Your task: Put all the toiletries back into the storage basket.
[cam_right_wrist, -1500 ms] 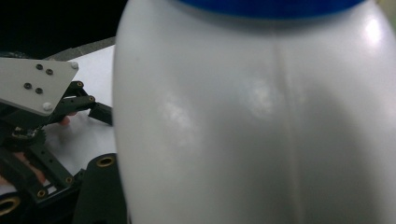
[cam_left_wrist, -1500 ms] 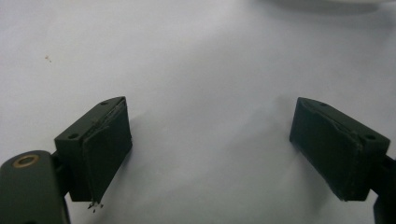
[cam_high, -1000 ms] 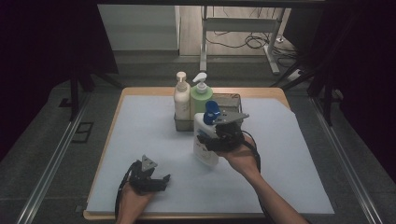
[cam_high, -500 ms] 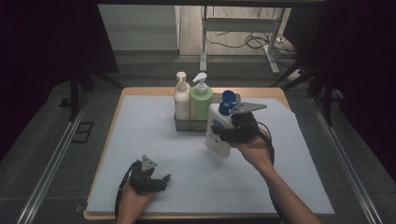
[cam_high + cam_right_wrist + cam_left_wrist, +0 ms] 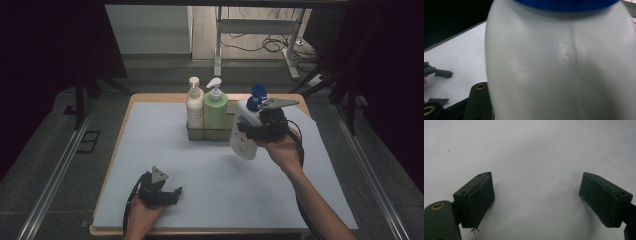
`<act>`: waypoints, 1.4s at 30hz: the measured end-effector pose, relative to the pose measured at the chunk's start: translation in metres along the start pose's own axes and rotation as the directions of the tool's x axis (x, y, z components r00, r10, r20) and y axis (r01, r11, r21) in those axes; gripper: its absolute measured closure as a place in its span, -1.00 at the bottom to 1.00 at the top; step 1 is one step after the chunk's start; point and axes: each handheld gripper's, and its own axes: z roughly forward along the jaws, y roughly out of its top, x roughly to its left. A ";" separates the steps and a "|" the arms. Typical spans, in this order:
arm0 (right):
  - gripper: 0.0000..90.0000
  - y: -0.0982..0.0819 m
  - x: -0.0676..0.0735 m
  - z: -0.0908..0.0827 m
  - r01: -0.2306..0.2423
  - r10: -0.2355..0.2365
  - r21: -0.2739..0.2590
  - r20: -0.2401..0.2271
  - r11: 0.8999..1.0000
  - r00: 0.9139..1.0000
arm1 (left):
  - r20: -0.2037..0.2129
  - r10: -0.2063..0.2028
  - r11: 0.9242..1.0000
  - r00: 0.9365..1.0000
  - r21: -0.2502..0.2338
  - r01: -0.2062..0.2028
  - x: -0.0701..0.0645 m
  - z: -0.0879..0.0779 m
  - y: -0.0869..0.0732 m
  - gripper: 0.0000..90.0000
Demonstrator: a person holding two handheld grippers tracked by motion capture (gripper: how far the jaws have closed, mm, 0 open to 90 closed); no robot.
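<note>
Smooth, faintly glossy white plastic bottle (image 5: 559,65); matt white table cover (image 5: 200,170).

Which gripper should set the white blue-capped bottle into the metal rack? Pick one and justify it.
Right. The right gripper already grips the white blue-capped bottle, lifted beside the metal rack. The left gripper sits open near the table's front edge.

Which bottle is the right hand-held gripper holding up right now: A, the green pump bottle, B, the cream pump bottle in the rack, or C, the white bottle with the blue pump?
C: the right hand-held gripper clamps the white bottle with the blue pump, lifted beside the rack, where the other two stand.
</note>
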 end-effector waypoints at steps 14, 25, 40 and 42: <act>-0.10 0.016 -0.017 0.006 -0.026 0.027 -0.021 0.062 0.999 0.998 | -0.002 0.001 1.000 1.000 0.000 -0.001 0.000 0.000 0.000 -0.73; -0.10 0.021 -0.029 0.021 -0.054 0.056 -0.024 0.095 0.998 0.994 | 0.000 0.003 1.000 1.000 0.002 -0.003 0.000 0.000 0.000 -0.73; -0.10 0.035 -0.039 0.040 -0.076 0.079 -0.025 0.133 0.997 0.988 | 0.000 0.002 1.000 1.000 0.001 -0.002 0.000 0.000 0.000 -0.73; -0.10 0.037 -0.040 0.043 -0.077 0.079 -0.024 0.136 0.997 0.988 | 0.000 0.002 1.000 1.000 0.001 -0.002 0.000 0.000 0.000 -0.73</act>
